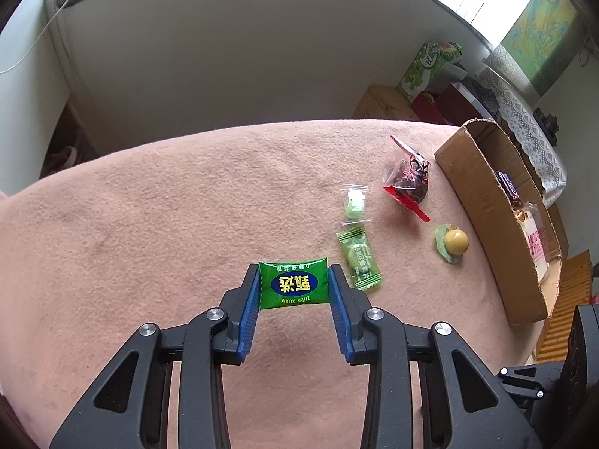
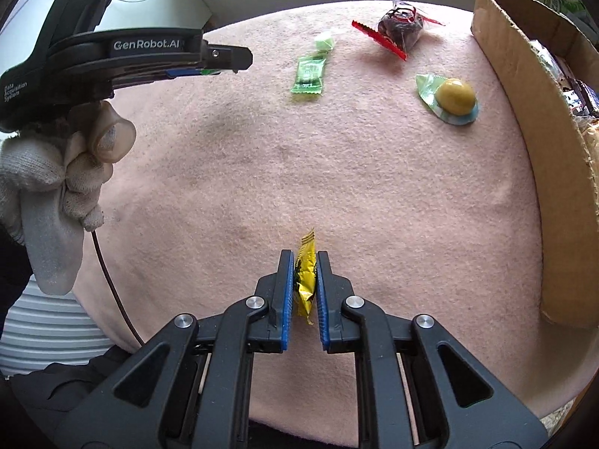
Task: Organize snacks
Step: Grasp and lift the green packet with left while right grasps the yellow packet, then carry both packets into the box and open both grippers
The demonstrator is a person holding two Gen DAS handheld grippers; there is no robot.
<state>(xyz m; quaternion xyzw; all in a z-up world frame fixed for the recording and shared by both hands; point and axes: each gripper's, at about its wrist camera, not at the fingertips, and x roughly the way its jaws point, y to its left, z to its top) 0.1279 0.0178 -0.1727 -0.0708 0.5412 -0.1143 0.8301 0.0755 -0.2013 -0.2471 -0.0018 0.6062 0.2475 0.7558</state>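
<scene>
Gripping a green snack packet [image 1: 294,285] by its two short edges, the left gripper [image 1: 294,292] has its blue pads pressed to the packet's sides, above the pink blanket [image 1: 168,224]. Just right of its right fingertip lies a light green wrapped candy [image 1: 359,260]; beyond that, a clear-wrapped pale green sweet [image 1: 355,202]. Farther ahead and right sits a red-edged dark snack bag [image 1: 408,179], and nearer, a yellow ball sweet on a green wrapper [image 1: 453,242]. A cardboard box [image 1: 483,220] stands along the far right, with wrapped snacks inside.

The right gripper [image 2: 305,280] is clamped on a yellow packet [image 2: 305,277], held edge-on between its pads. Ahead and right of it: the ball sweet, then the box wall. Off to its left a white-gloved hand [image 2: 56,176] holds the left gripper.
</scene>
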